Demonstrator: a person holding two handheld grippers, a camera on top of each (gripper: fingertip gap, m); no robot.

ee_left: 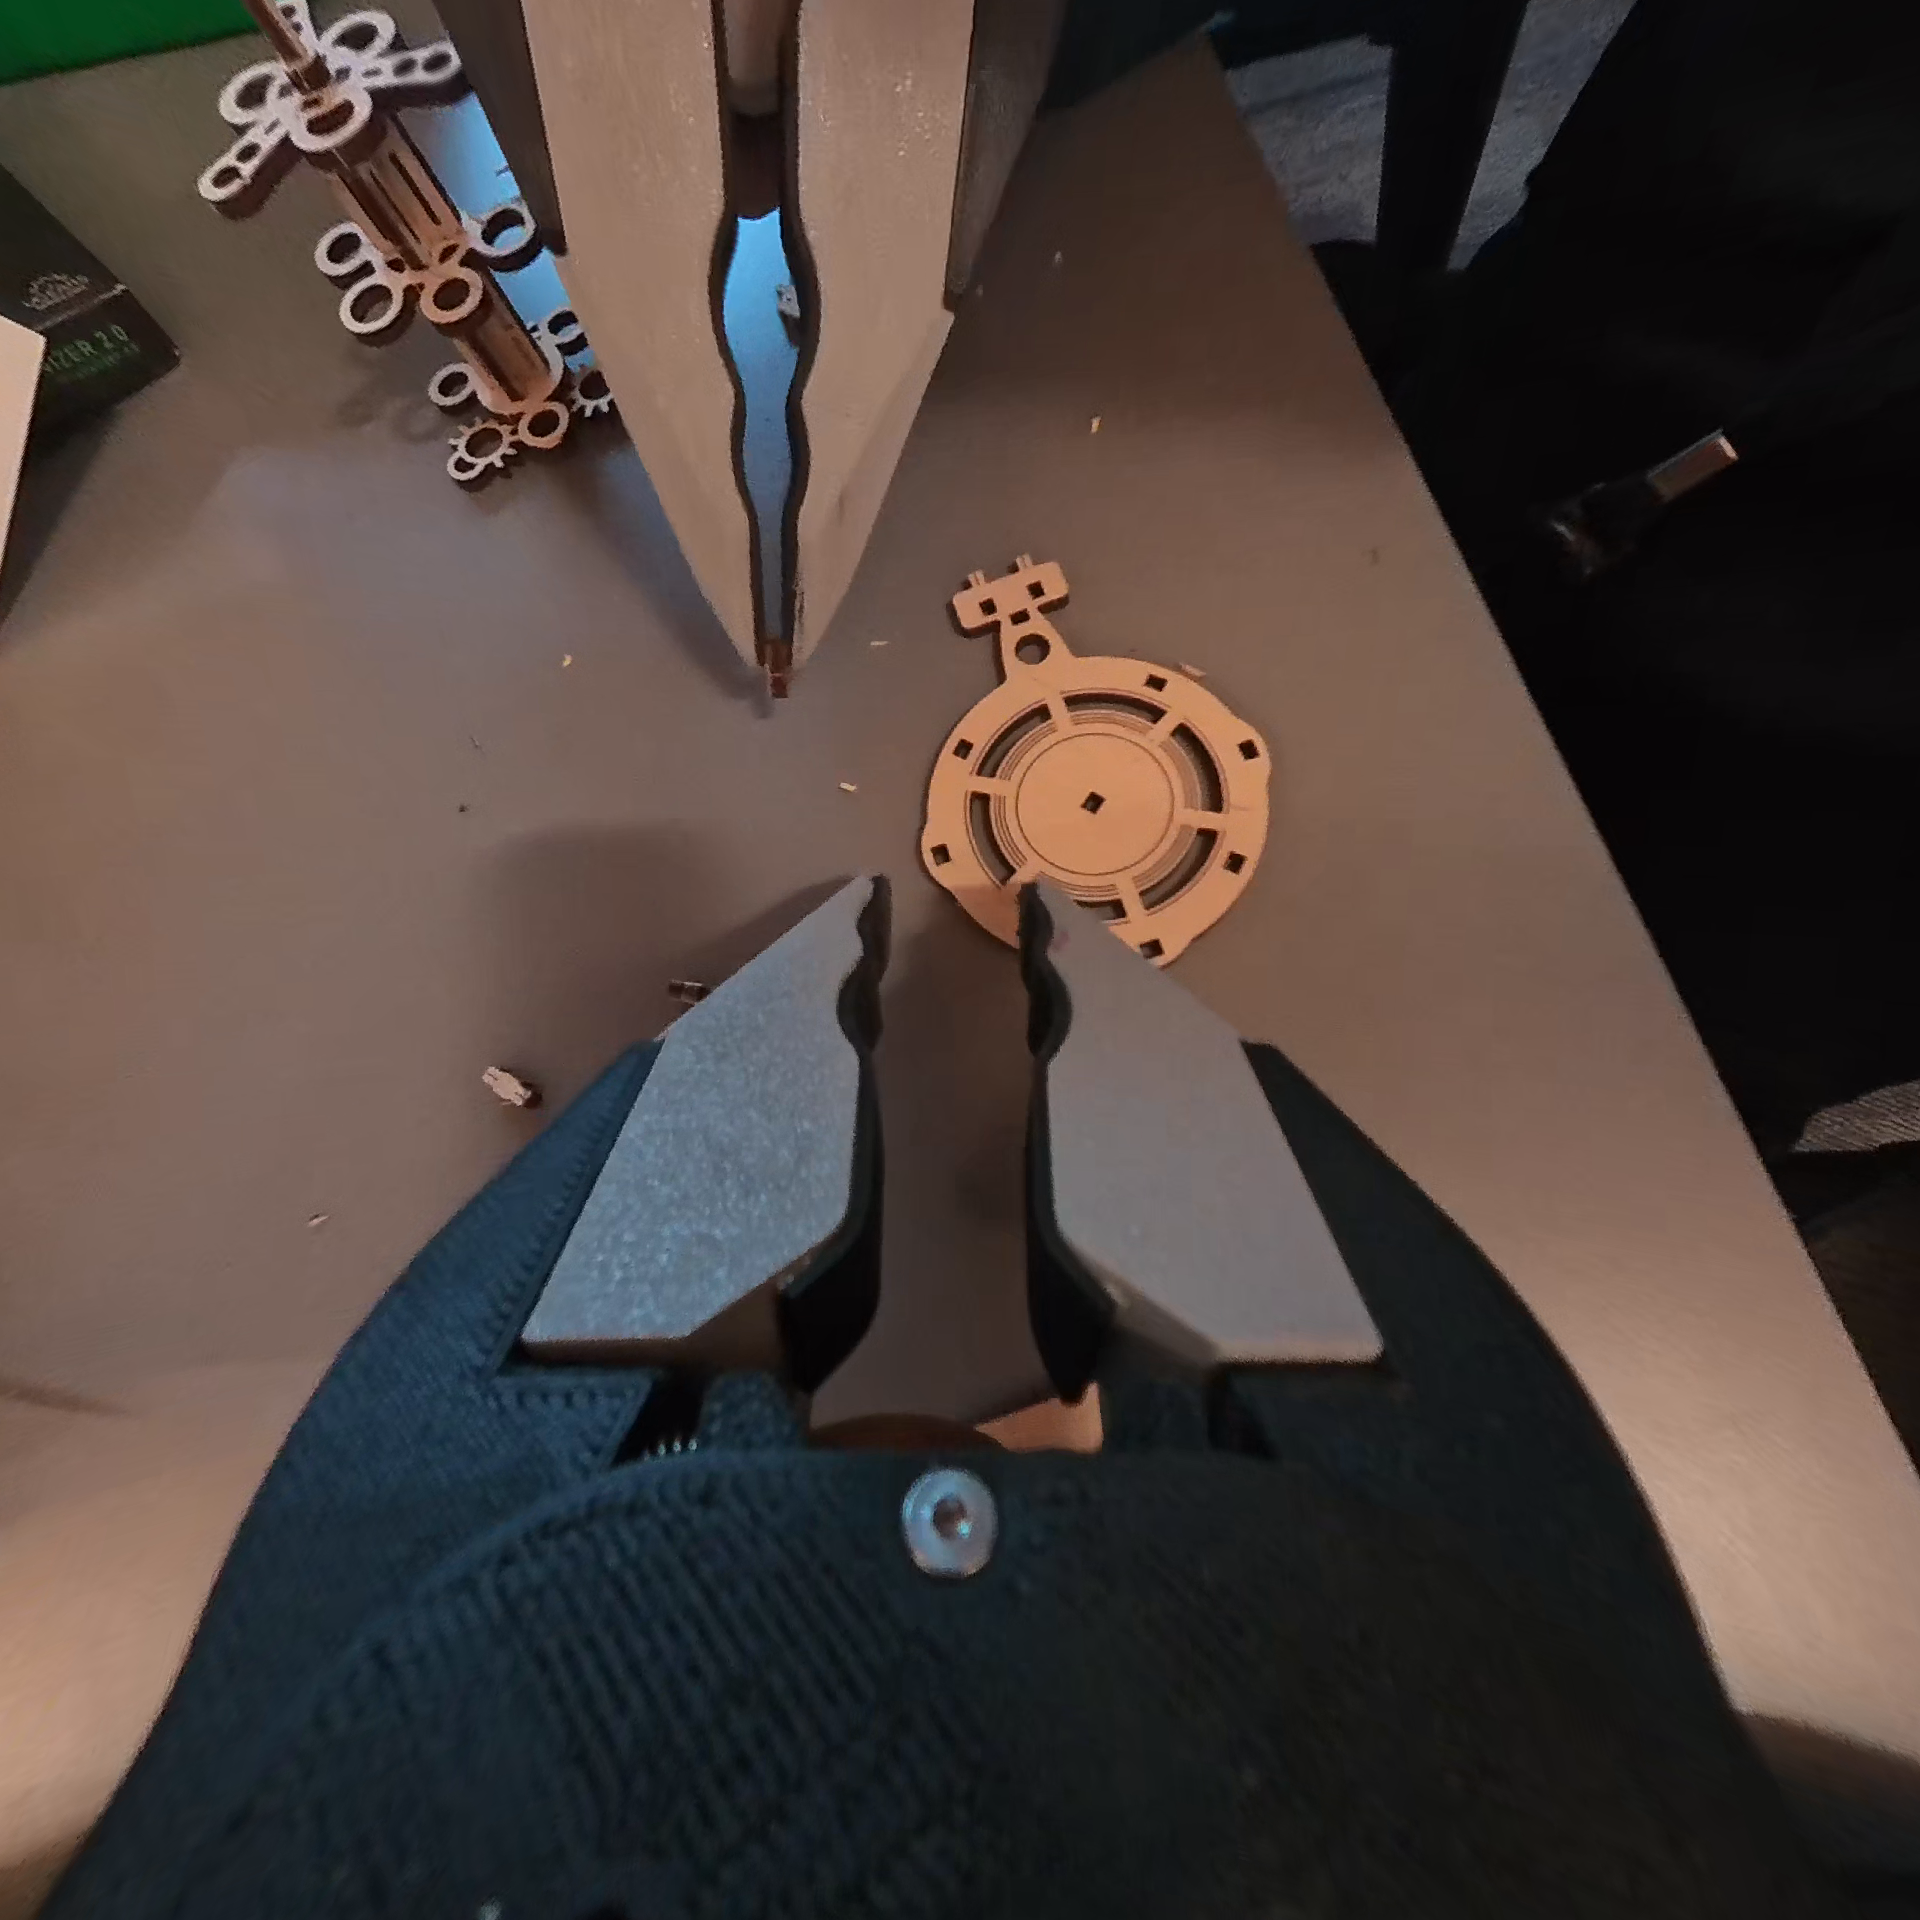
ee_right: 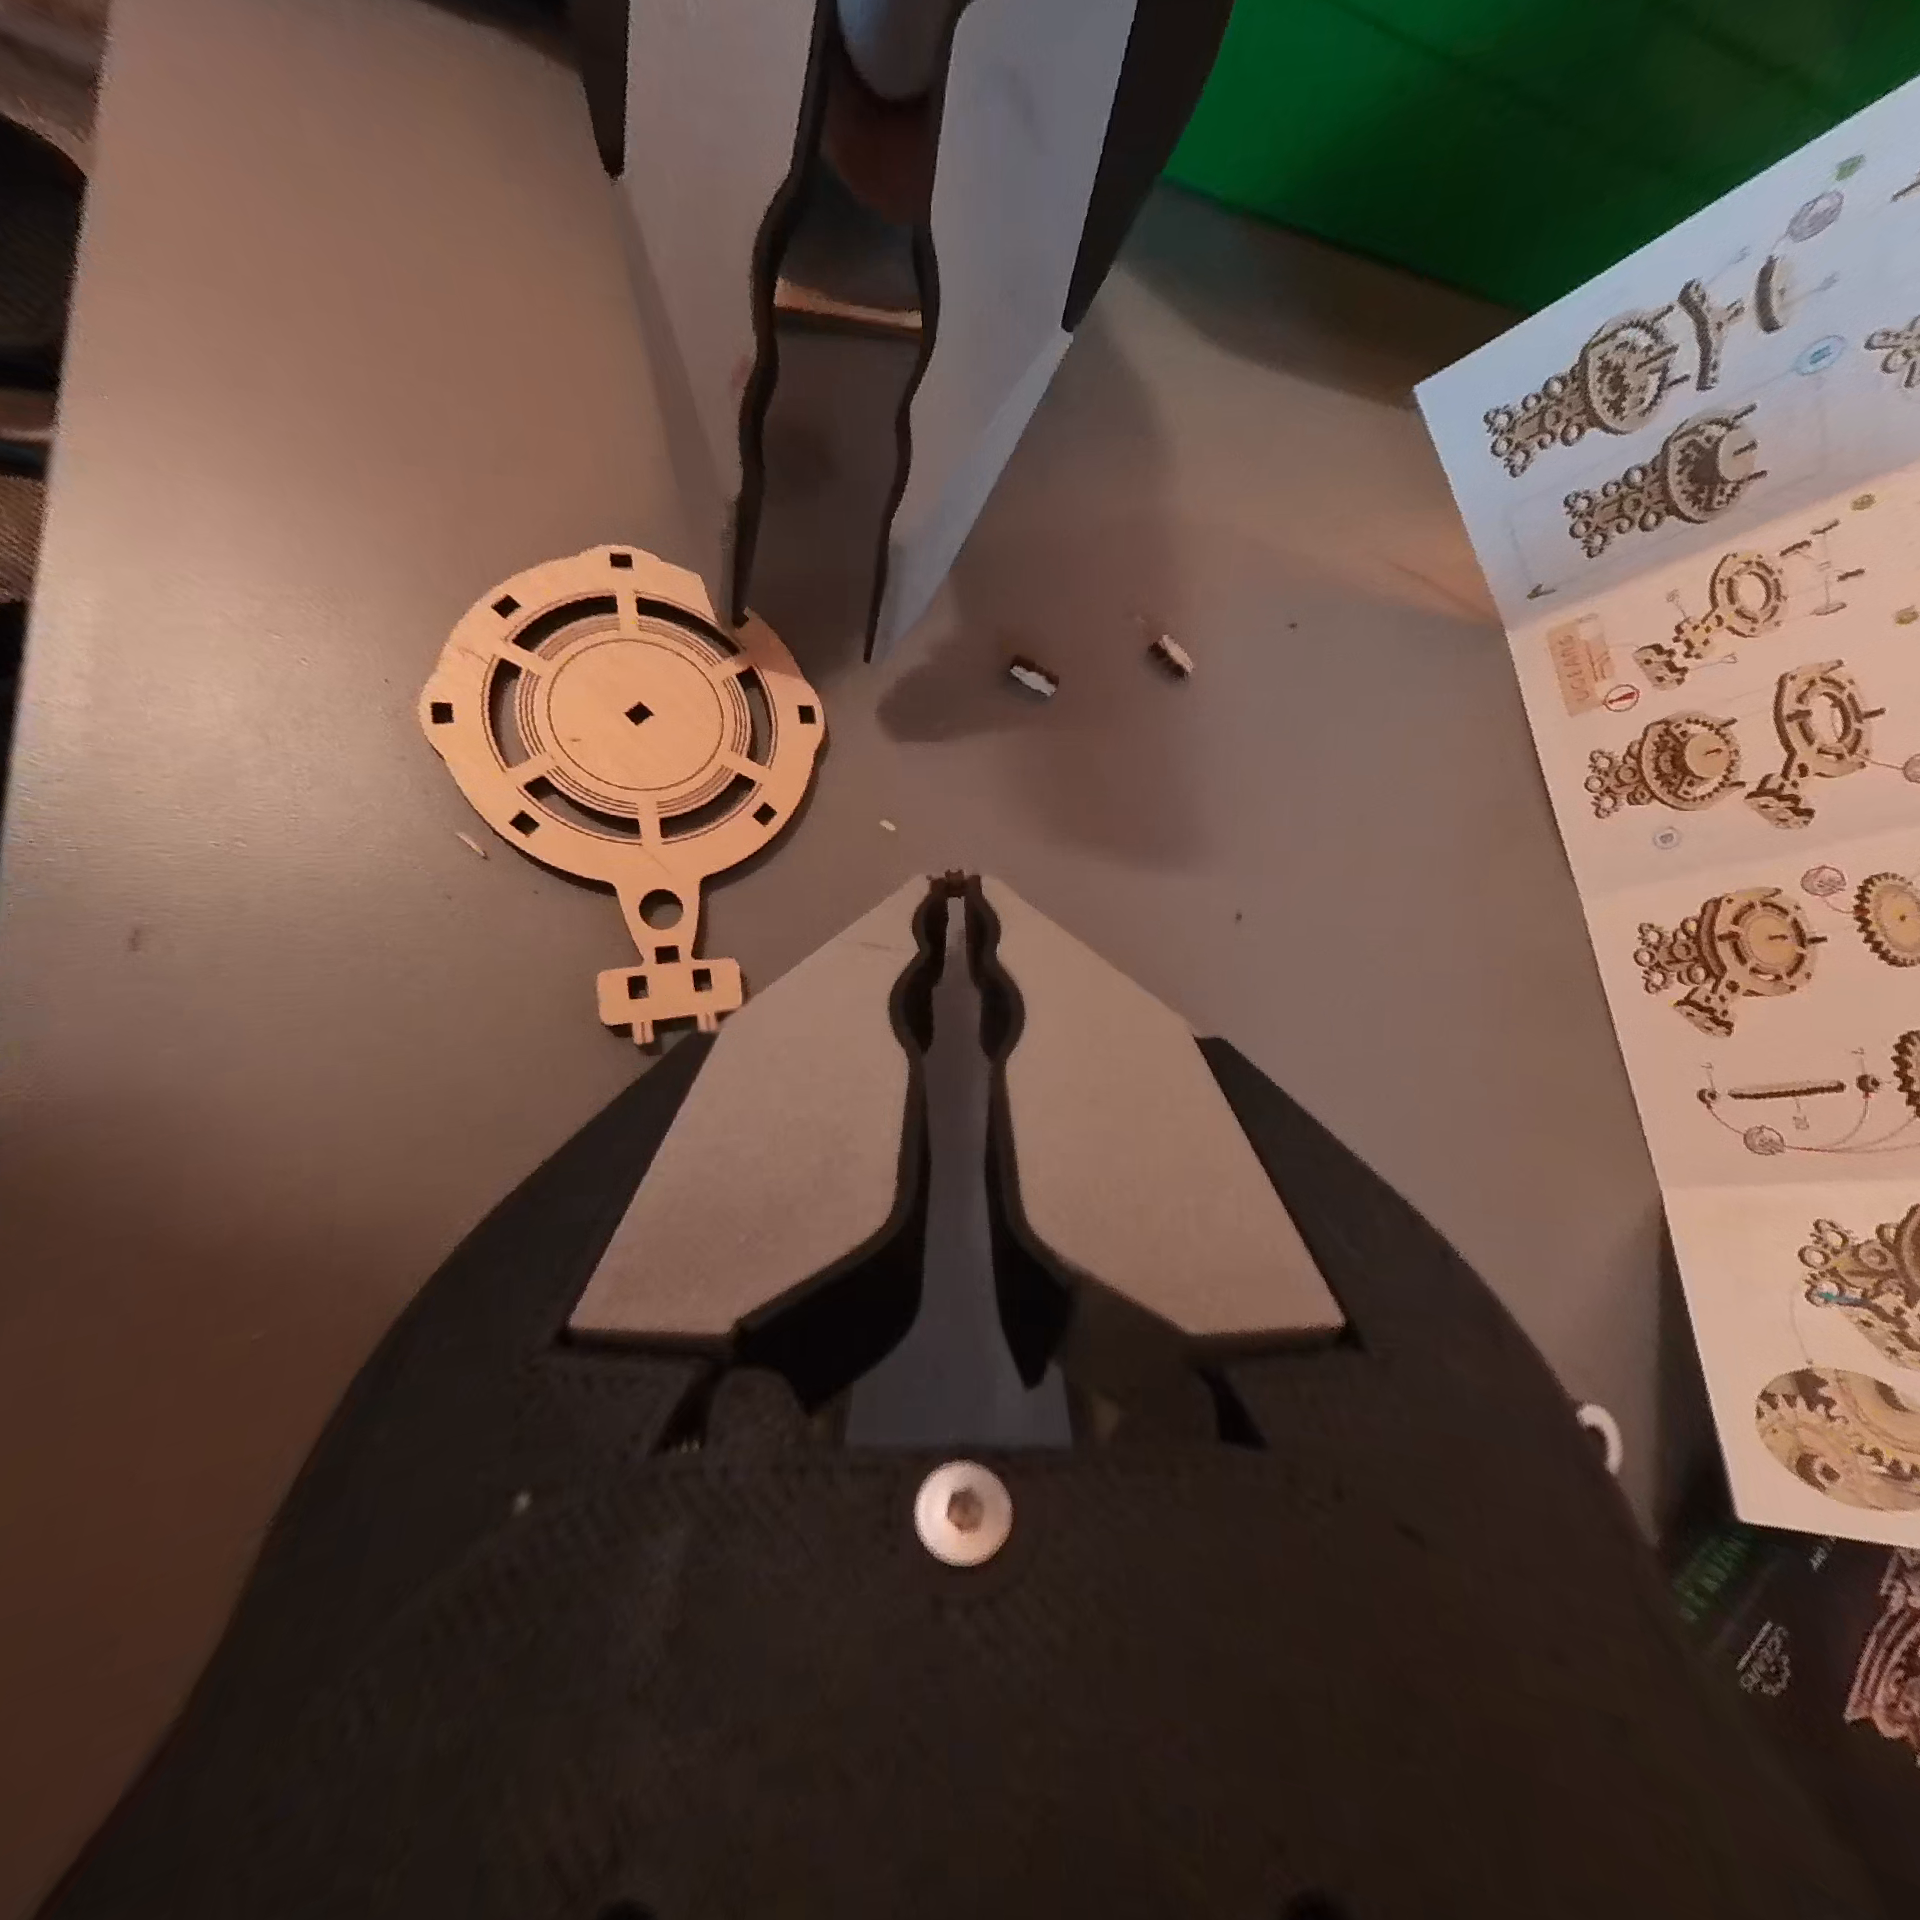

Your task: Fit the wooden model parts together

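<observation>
My left gripper (ee_left: 954, 894) is spread apart, one fingertip over the edge of the round wooden plate (ee_left: 1096, 800) lying flat near the grey table (ee_left: 312, 831) edge. My right gripper (ee_right: 958, 883) pinches a tiny wooden peg (ee_right: 957, 879). Two pegs (ee_right: 1032, 673) lie beyond; booklet (ee_right: 1714, 831) rightward.

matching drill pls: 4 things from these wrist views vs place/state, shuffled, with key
1. left gripper
2. right gripper
3. flat round pale wooden disc part with square holes
4. printed paper instruction sheet

A. lies flat on the grey table
B. open, one finger over the disc's edge
C. shut on a tiny wooden peg
D. at the table's edge, by the green backdrop

Pairs: 1-B, 2-C, 3-A, 4-D
</observation>
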